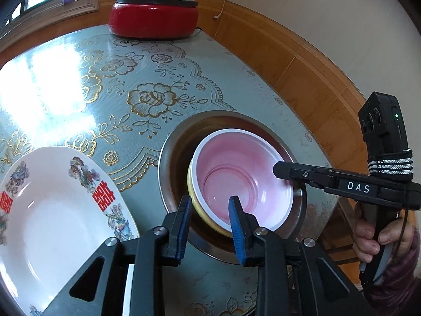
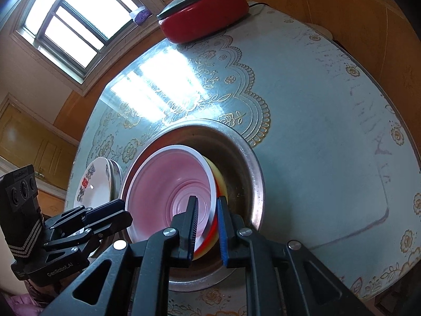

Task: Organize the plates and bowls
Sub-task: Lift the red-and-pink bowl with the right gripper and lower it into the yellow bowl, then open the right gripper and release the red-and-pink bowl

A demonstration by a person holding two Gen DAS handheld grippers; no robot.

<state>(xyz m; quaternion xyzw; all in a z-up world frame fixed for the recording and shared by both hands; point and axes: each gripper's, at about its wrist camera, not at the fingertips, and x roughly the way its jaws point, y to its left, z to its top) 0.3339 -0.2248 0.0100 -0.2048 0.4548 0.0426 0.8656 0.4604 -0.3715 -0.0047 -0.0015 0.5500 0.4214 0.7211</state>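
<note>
While both grippers slant down over the patterned table, the left gripper straddles the near rim of the pink bowl, jaws slightly apart and not visibly pressing on it. The right gripper straddles the opposite rim, pads likewise parted around it; a hand grasps its handle. A steel basin holds a yellow bowl, and the pink bowl nests inside that. Left of the basin lies a white plate.
</note>
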